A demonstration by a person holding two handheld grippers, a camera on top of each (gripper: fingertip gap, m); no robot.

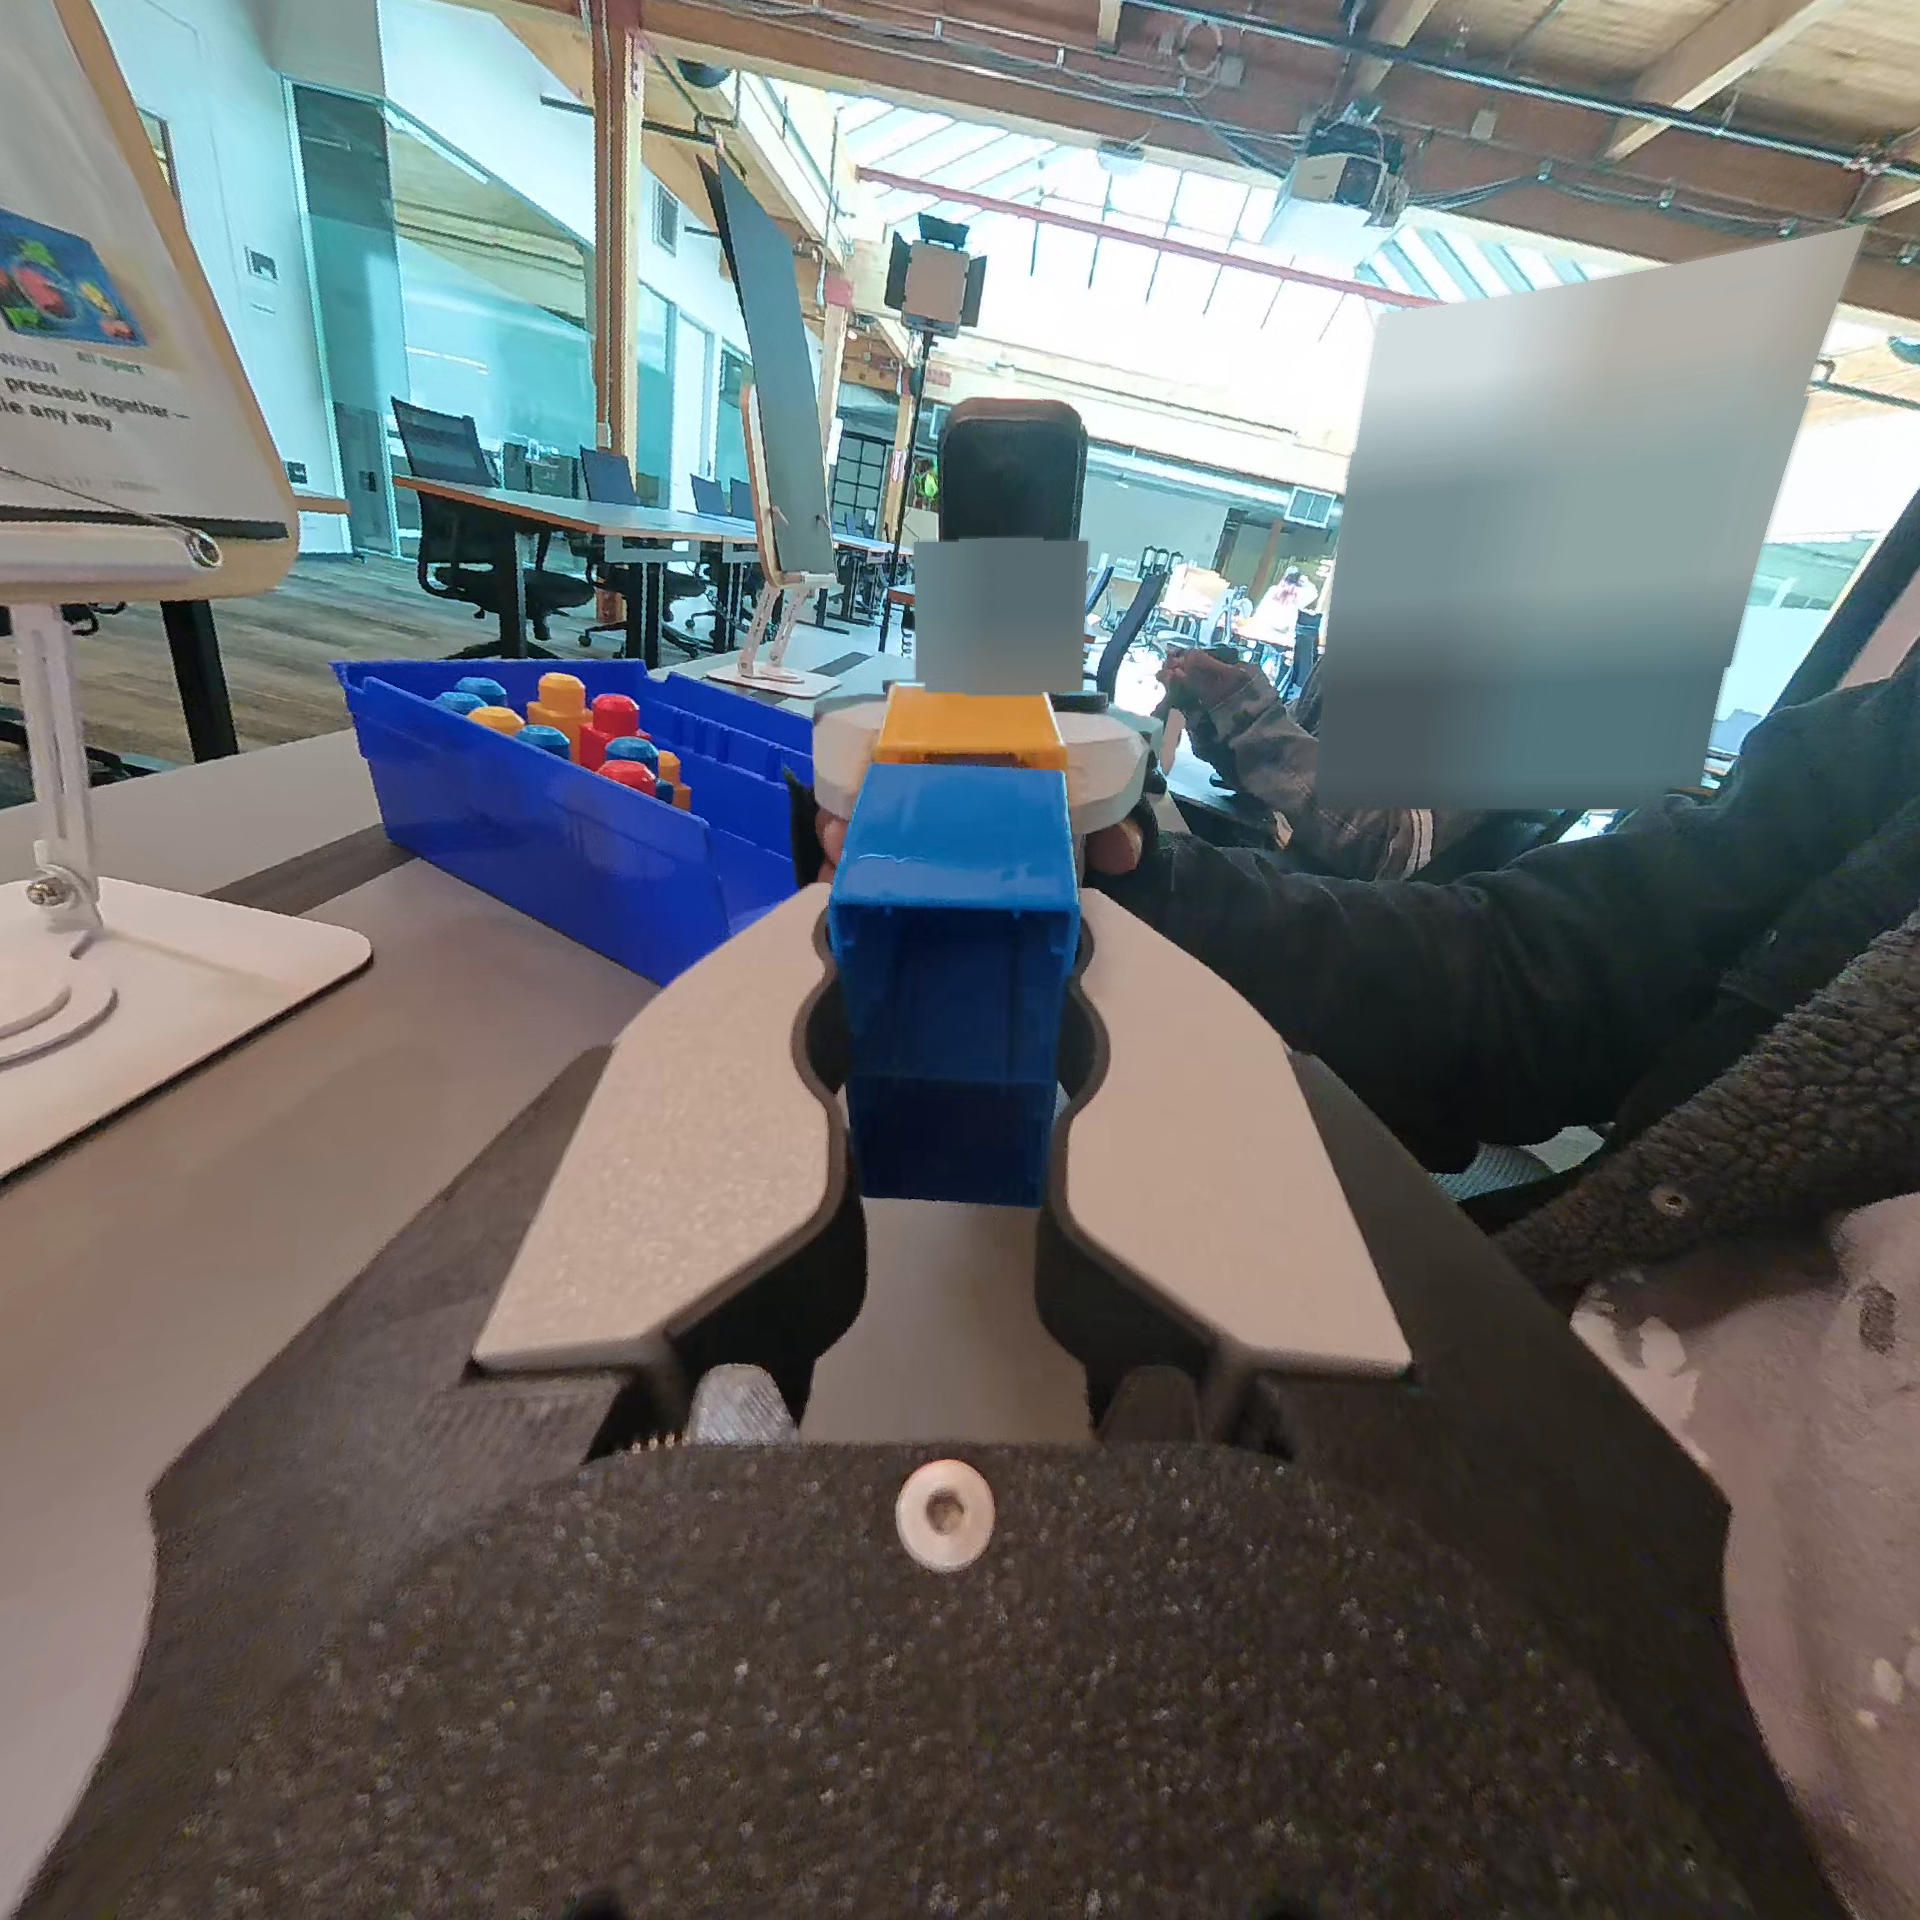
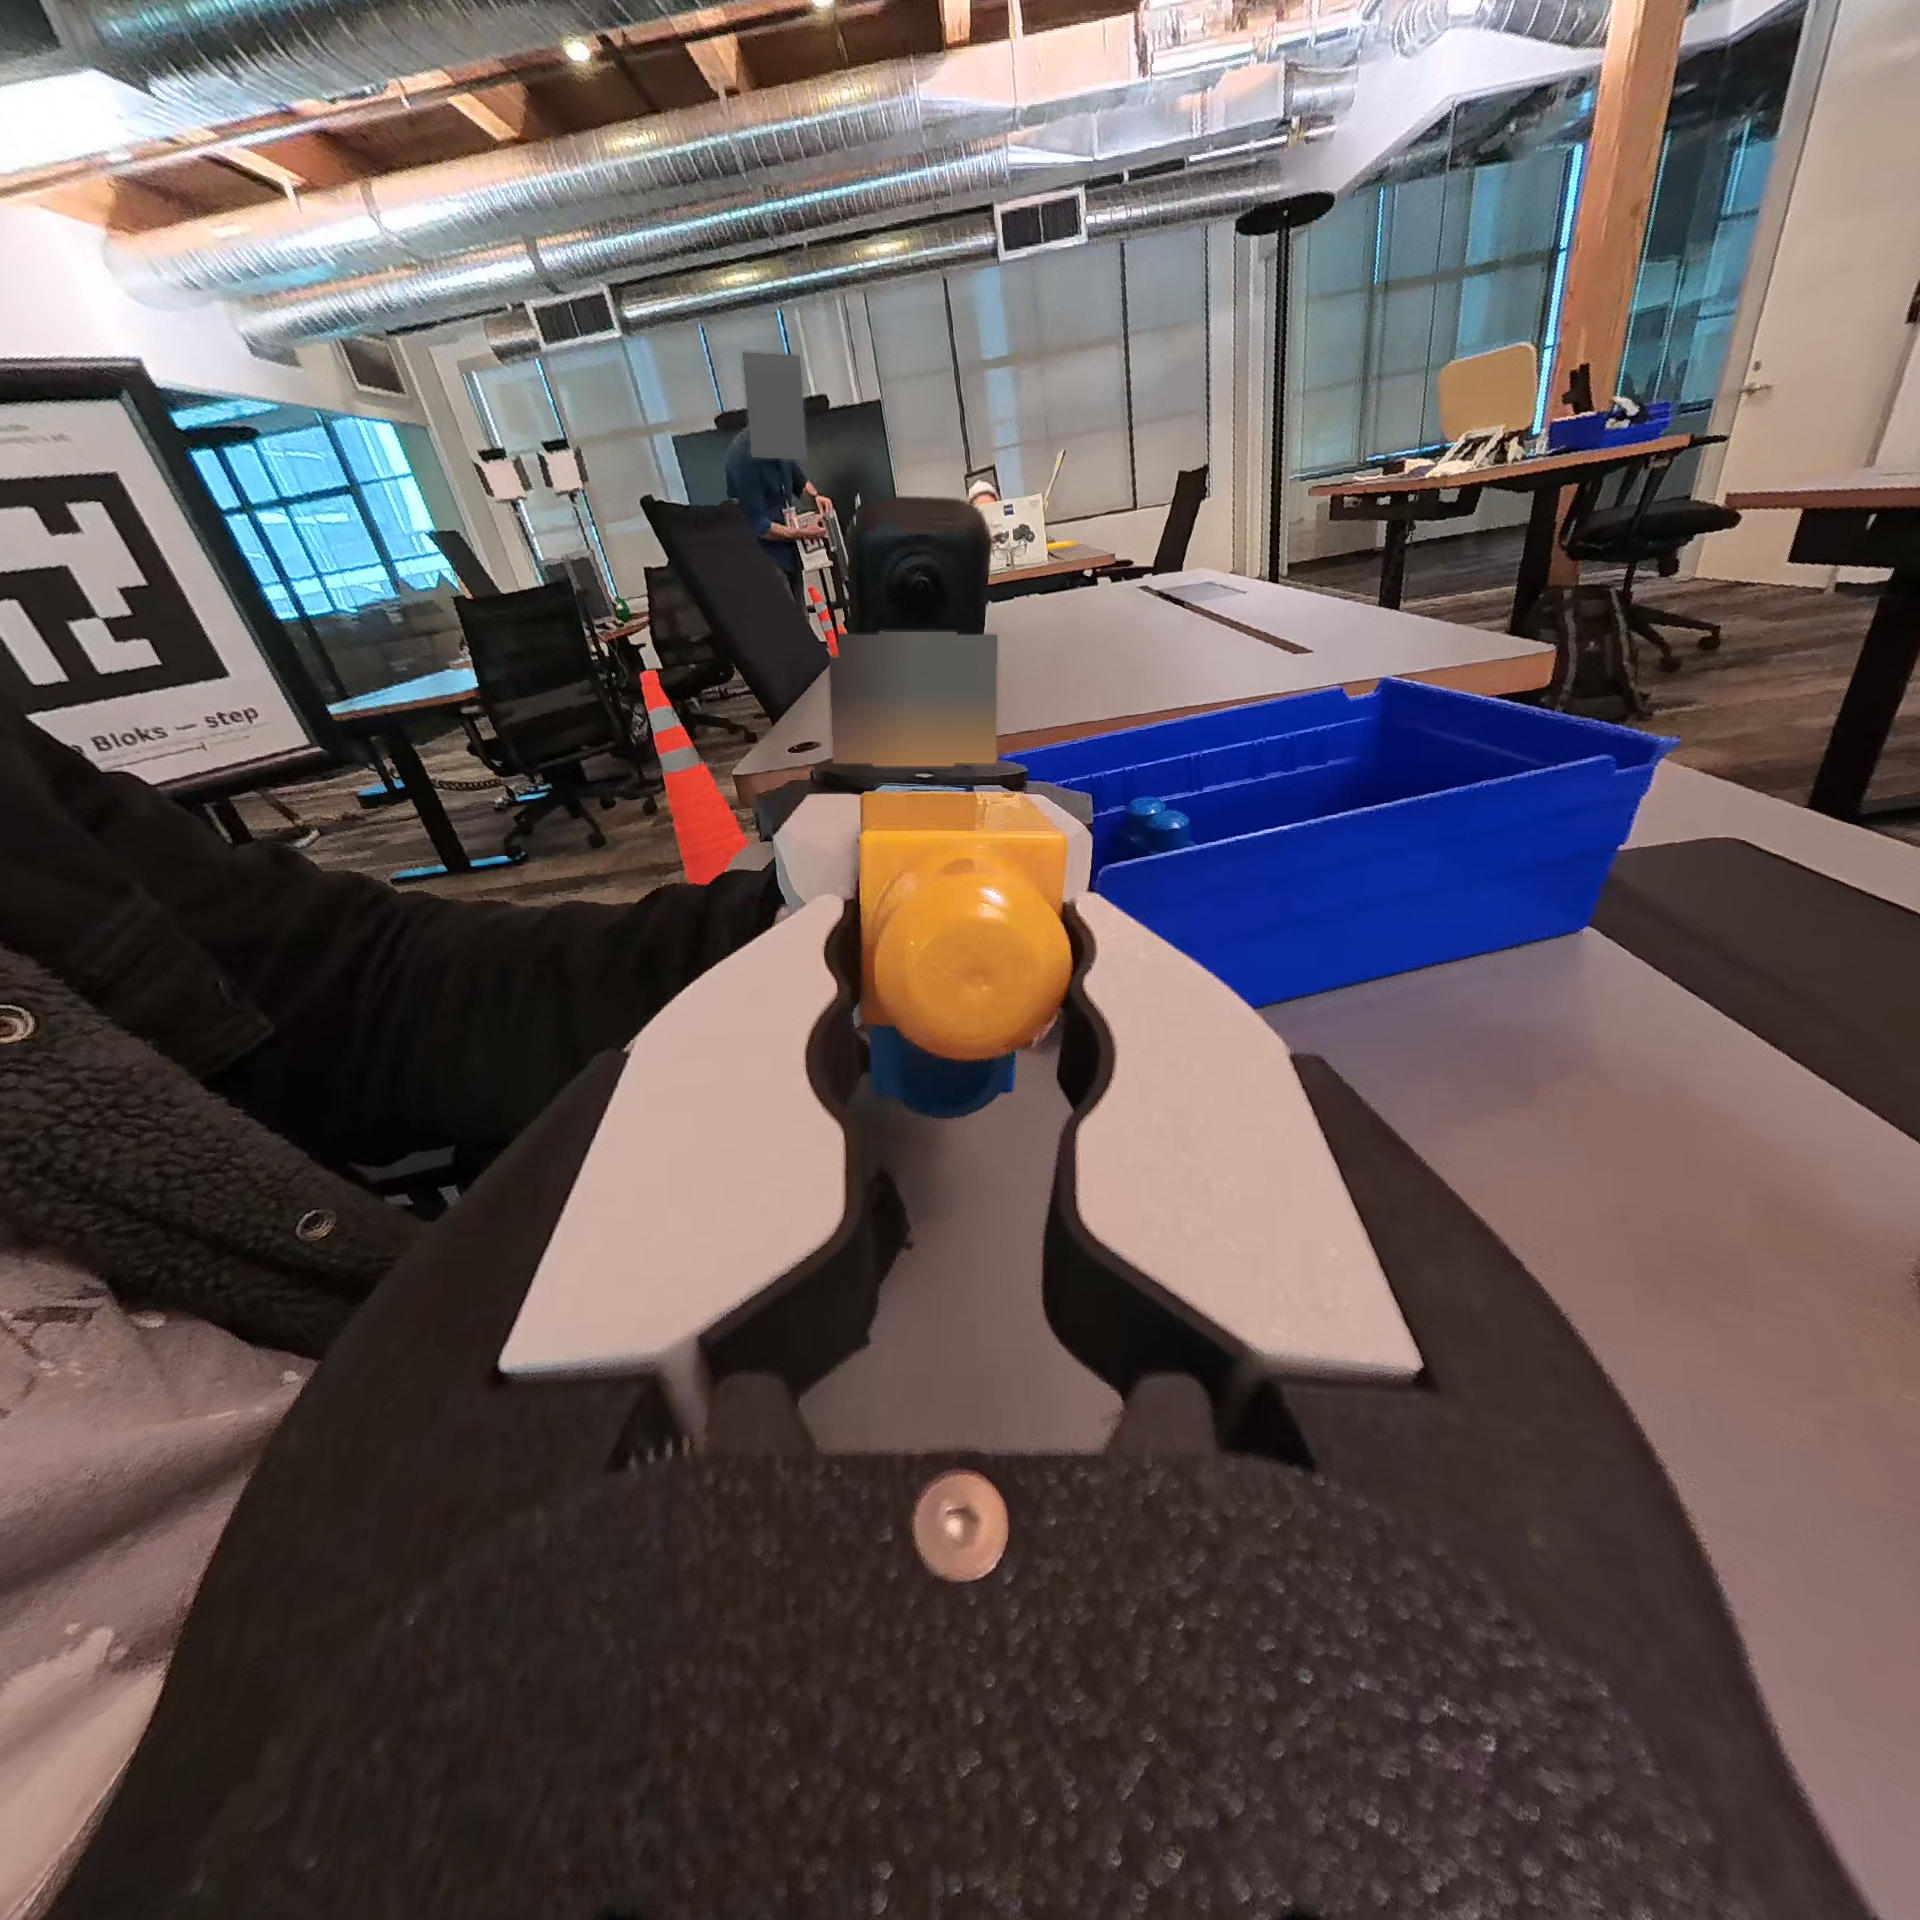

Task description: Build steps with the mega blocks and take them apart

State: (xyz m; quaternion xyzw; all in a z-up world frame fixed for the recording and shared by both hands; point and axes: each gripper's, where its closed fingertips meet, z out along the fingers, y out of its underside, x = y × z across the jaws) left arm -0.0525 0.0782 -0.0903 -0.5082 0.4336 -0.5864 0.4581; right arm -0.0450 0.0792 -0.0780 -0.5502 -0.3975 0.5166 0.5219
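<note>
- Gripped between the left gripper point(image 1: 951, 997), a blue block point(image 1: 951, 977) shows its hollow underside to the camera, held above the grey table point(image 1: 312, 1195).
- Facing it, the right gripper point(image 2: 961, 997) is clamped on a yellow block point(image 2: 966, 914), stud toward its camera.
- Both blocks meet end to end.
- Loose blocks point(image 1: 582, 727) lie in the blue bin point(image 1: 540, 831) on the table.

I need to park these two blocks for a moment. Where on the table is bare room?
Bare grey table lies right of the right gripper, in front of the blue bin. Another strip lies between the bin and the white stand base. The bin's near end is crowded with blocks.
</note>
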